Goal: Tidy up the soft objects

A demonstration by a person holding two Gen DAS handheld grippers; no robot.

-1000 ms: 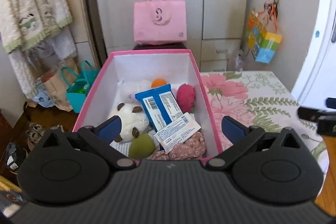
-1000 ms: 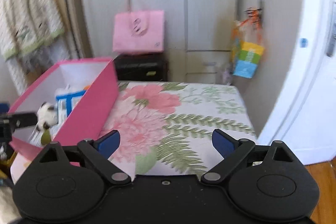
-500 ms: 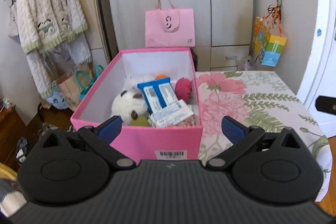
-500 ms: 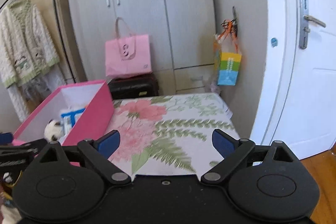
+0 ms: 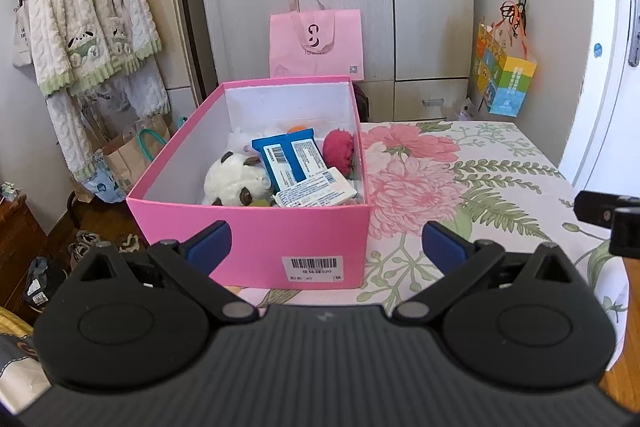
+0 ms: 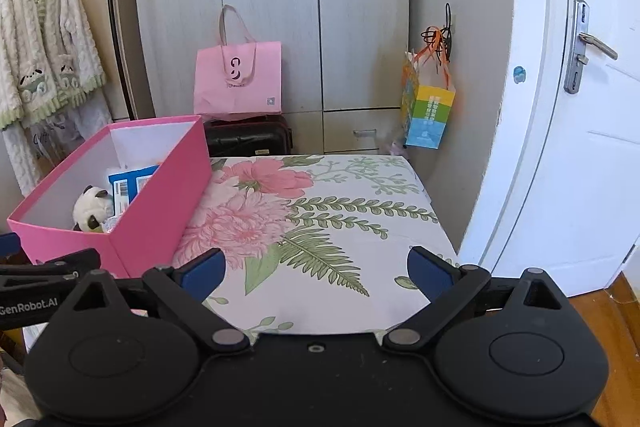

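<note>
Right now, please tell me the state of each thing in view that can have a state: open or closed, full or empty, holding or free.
pink box: open, no lid on, holds soft toys and packets
panda plush: lying inside the box
left gripper: open, holds nothing
right gripper: open, holds nothing
wardrobe doors: closed
white door: closed
pink bag: standing upright

Pink box (image 5: 256,243) filling the left of the floral counter (image 6: 340,227), open top crowded with soft toys, bare cloth at centre and right
</note>
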